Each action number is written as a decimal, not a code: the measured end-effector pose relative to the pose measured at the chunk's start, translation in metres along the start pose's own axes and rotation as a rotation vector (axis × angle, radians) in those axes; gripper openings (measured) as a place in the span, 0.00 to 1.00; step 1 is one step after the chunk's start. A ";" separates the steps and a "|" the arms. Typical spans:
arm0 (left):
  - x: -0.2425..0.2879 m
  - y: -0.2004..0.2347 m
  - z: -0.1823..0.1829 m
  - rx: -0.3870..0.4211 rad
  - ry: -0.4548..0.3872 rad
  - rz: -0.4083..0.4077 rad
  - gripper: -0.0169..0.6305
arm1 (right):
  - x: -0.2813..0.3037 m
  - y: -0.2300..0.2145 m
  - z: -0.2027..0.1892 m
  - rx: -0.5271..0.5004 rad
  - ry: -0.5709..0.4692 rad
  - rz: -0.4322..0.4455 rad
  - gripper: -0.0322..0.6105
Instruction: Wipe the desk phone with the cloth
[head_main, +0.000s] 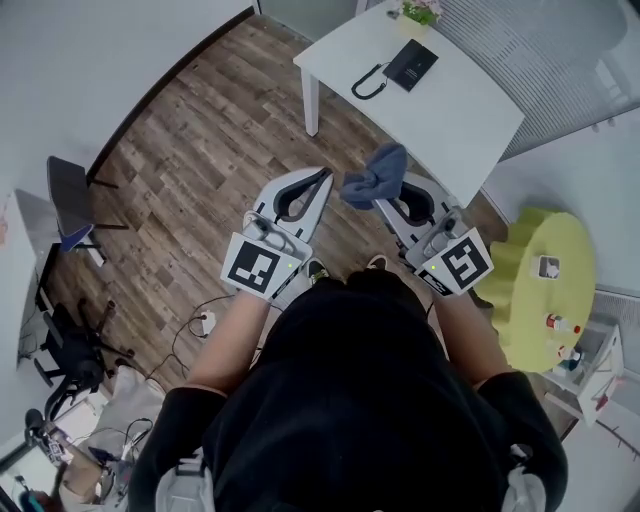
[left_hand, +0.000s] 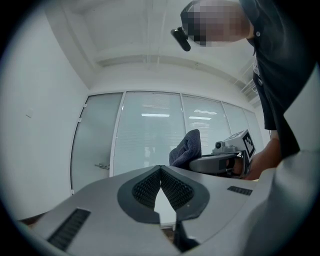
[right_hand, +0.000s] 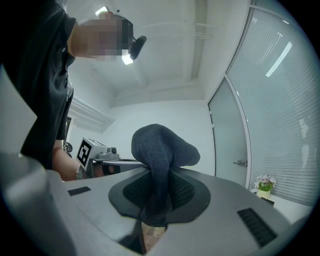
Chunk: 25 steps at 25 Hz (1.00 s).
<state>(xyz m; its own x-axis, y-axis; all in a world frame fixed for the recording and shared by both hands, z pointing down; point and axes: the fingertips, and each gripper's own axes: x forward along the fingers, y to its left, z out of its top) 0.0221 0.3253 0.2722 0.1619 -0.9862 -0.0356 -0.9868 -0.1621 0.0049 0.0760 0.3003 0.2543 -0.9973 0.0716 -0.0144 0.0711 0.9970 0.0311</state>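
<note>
A black desk phone (head_main: 409, 64) with its corded handset (head_main: 369, 84) lies on the white table (head_main: 470, 115) at the far end of the head view. My right gripper (head_main: 392, 187) is held up in front of my body, well short of the table, shut on a dark blue-grey cloth (head_main: 374, 176) that bunches above its tips. In the right gripper view the cloth (right_hand: 161, 150) is pinched between the pads. My left gripper (head_main: 318, 184) is beside it, shut with nothing in it; its pads (left_hand: 148, 186) meet at the tips.
A small flower pot (head_main: 420, 13) stands on the table behind the phone. A yellow-green round stool (head_main: 545, 290) with small items is at the right. Dark chairs (head_main: 70, 195) stand at the left on the wood floor (head_main: 190, 170). Cables (head_main: 205, 320) lie near my feet.
</note>
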 end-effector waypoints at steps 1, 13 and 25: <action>0.002 0.003 0.001 -0.001 -0.006 0.000 0.04 | 0.001 -0.003 0.001 -0.001 -0.001 -0.008 0.17; 0.036 0.045 -0.006 0.008 0.022 0.031 0.04 | 0.034 -0.050 -0.013 -0.013 0.003 -0.018 0.17; 0.129 0.099 -0.020 0.022 0.080 0.038 0.04 | 0.064 -0.158 -0.029 -0.027 0.016 -0.039 0.17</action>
<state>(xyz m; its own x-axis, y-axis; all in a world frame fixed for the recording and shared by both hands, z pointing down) -0.0544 0.1817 0.2883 0.1233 -0.9914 0.0445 -0.9921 -0.1242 -0.0172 0.0008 0.1465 0.2771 -0.9995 0.0316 0.0000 0.0316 0.9978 0.0581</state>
